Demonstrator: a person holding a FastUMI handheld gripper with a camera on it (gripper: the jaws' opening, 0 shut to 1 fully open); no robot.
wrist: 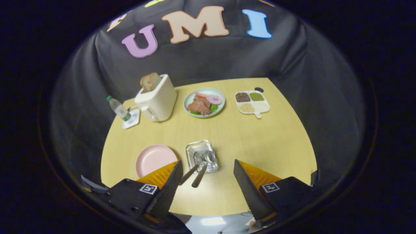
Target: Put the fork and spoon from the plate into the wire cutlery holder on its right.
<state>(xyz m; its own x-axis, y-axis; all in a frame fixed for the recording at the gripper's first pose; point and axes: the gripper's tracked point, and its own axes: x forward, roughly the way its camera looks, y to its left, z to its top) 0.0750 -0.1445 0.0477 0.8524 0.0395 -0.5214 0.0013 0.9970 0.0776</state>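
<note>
The pink plate (pixel 153 158) lies bare on the yellow table, just ahead of my left finger. To its right stands the wire cutlery holder (pixel 200 155). The fork (pixel 194 165) and the spoon (pixel 204 165) both stand in it, heads down inside, dark handles leaning out toward me. My gripper (pixel 208 170) is open, held above the table's near edge. Its fingers are spread wide, with the two handles between them and nothing touching either finger.
A cream toaster (pixel 156 97) with bread slices stands at the back left, beside a water bottle (pixel 118 108) on a coaster. A plate of food (pixel 204 102) and a divided tray of grains (pixel 252 102) sit at the back. The table's front edge (pixel 208 213) is close below the fingers.
</note>
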